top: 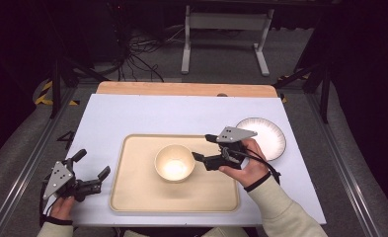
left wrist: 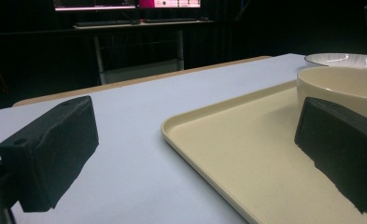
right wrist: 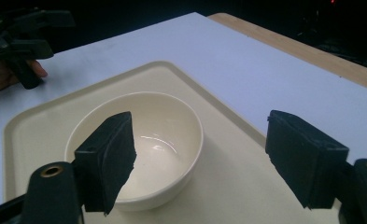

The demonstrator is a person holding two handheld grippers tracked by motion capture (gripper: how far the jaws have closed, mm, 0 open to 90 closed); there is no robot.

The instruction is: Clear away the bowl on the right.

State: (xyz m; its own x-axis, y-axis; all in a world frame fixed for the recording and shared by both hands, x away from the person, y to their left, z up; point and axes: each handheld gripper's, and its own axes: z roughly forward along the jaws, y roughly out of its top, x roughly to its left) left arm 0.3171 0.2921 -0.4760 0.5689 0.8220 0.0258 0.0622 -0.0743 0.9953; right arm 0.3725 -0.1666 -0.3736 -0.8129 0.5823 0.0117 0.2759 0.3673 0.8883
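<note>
The right gripper [top: 200,148] stands open and empty just beside the bowl [top: 174,162] on the tray [top: 132,197]; left gripper [top: 92,169] open, empty; I would withdraw level, not brushing the rim.

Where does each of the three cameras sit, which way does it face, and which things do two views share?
High view: above the person's side, looking forward and down on the table; both forearms, left gripper and right gripper show.
Left gripper view: rides the left gripper, looking low across the tray; its open jaws show.
Right gripper view: rides the right gripper, looking down at the bowl; its open jaws show.
Shared: tray, bowl and plate.
</note>
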